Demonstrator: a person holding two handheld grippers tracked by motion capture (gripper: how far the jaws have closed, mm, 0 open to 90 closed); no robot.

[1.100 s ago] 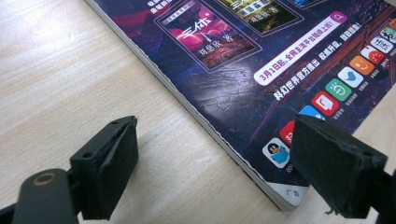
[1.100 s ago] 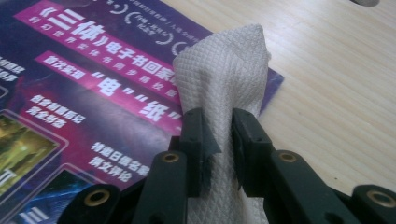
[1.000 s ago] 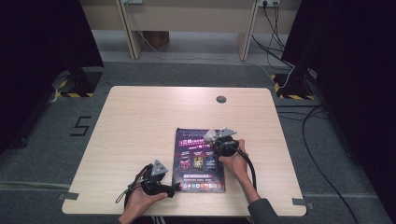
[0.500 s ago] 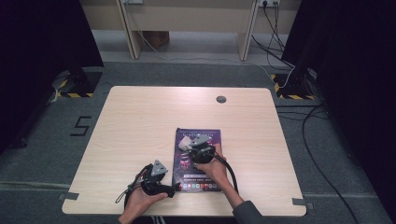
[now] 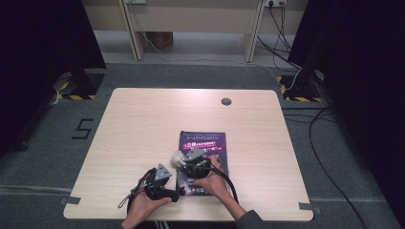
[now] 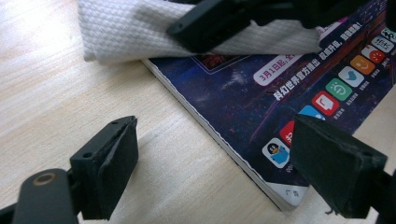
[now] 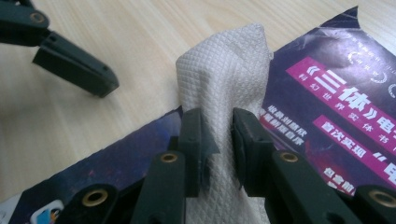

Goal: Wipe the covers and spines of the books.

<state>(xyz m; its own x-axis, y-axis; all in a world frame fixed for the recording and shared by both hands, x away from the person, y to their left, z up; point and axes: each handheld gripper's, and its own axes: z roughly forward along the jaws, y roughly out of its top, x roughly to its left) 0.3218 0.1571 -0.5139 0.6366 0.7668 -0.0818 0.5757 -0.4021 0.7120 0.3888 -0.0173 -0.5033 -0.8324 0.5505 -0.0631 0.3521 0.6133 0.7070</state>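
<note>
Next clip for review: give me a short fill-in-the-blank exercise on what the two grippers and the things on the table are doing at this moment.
1. The right gripper is shut on a folded white ____.
2. That cloth lies over the cover of a dark purple ____ on the wooden table.
3. The fingers of the left gripper stand ____, with nothing between them.

Missing words: cloth; magazine; open

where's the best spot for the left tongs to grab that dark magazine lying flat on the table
Probably the near corner of the dark purple glossy magazine, coming in low from the bare wooden table side: its edge is exposed there, between the open left tongs, clear of the white cloth.
</note>
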